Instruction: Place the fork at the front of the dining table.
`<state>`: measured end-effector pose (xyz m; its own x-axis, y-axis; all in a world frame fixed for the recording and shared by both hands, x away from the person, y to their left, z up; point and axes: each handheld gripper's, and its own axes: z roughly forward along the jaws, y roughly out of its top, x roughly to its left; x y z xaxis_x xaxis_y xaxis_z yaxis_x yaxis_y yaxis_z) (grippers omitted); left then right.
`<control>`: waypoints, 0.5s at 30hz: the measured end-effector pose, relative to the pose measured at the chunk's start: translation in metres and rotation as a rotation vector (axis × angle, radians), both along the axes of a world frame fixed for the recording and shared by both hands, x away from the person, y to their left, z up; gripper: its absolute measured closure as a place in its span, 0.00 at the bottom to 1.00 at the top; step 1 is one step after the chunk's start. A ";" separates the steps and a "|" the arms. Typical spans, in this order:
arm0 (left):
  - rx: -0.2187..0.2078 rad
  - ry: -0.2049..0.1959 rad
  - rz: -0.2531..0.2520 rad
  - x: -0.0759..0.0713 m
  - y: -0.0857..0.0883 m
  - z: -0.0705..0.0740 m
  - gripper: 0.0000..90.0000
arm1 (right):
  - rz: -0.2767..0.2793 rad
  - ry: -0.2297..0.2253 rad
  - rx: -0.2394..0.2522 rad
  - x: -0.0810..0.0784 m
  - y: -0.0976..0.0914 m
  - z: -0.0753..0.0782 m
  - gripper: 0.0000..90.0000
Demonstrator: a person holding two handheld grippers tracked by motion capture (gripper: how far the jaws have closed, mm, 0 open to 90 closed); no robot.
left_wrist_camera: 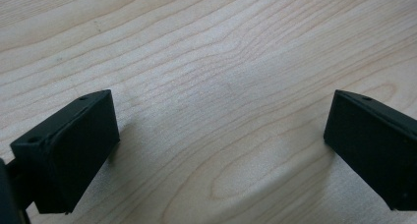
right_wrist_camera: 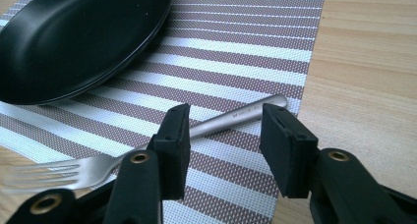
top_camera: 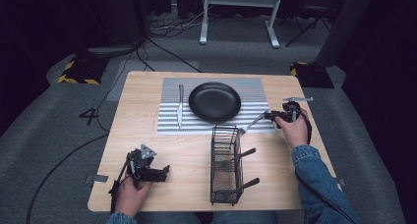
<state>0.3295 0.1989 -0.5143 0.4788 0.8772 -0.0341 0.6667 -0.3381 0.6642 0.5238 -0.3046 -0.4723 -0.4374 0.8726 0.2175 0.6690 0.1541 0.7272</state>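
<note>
One fork (right_wrist_camera: 147, 148) with unreadable handle engraving, between parted fingers (right_wrist_camera: 172, 140)

1. A dark figure "4" (top_camera: 90, 116) stands on the grey floor (top_camera: 44, 135), left of the table (top_camera: 142, 91).
2. Small engraved lettering marks the fork (right_wrist_camera: 231, 118) handle in the right gripper view; it is too small to read.

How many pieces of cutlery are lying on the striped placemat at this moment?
2. A knife lies left of the black plate; a fork lies at the mat's right edge, between the right gripper's parted jaws. More cutlery stands in the wire caddy.
</note>
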 end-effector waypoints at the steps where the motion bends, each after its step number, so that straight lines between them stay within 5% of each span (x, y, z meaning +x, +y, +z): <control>1: 0.000 0.000 0.000 0.000 0.000 0.000 0.00 | -0.001 -0.001 0.000 0.000 0.000 0.000 0.61; 15: 0.000 0.000 0.000 0.000 0.000 0.000 0.00 | -0.012 0.016 -0.023 -0.009 0.013 -0.008 0.54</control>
